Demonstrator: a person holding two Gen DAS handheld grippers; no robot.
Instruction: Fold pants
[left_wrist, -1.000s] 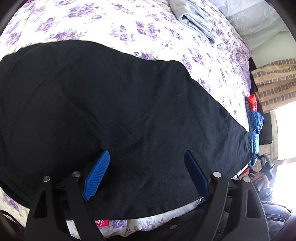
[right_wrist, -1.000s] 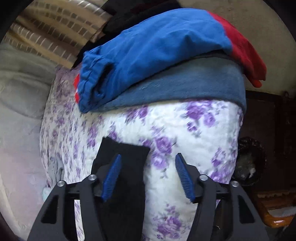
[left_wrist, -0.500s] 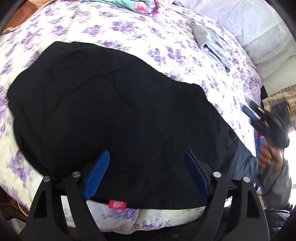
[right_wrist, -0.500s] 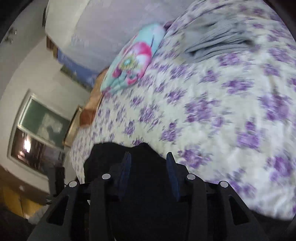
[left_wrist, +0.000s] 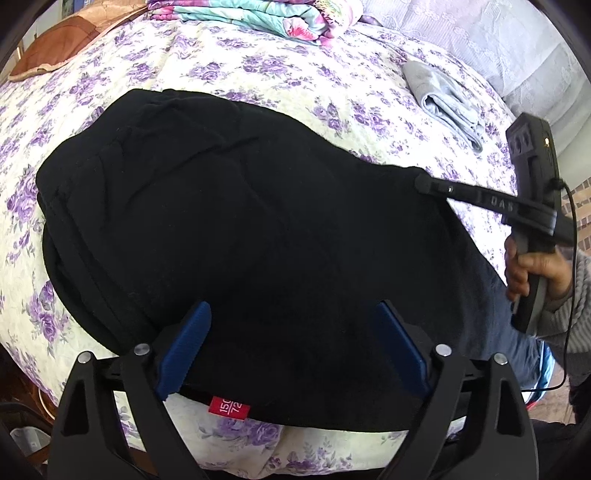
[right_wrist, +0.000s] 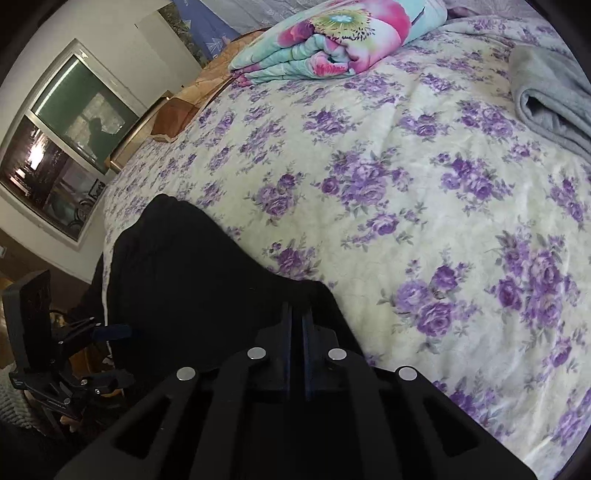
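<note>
Black pants (left_wrist: 240, 229) lie spread on a bedspread with purple flowers (left_wrist: 332, 85), a red size tag (left_wrist: 229, 406) at their near edge. My left gripper (left_wrist: 291, 310) hovers over that near edge. Its jaws are opening and the blue pads (left_wrist: 184, 350) press on nothing. A hand (left_wrist: 532, 269) holds my right gripper (left_wrist: 421, 182) at the right, pinching the pants' far right edge. In the right wrist view its blue pads (right_wrist: 296, 314) are shut on the black cloth (right_wrist: 192, 277), and the left gripper (right_wrist: 118, 352) shows at the left.
A folded grey cloth (left_wrist: 447, 99) lies to the right on the bed and a folded flowered blanket (right_wrist: 332, 40) at its head. A brown cushion (left_wrist: 55, 44) sits at the far left corner. A window (right_wrist: 66, 147) is on the wall beyond.
My right gripper swung from the clothes pile to the bed and shut on the pants' edge. The left wrist view now shows more of the bed, and the left jaws stand slightly wider.
</note>
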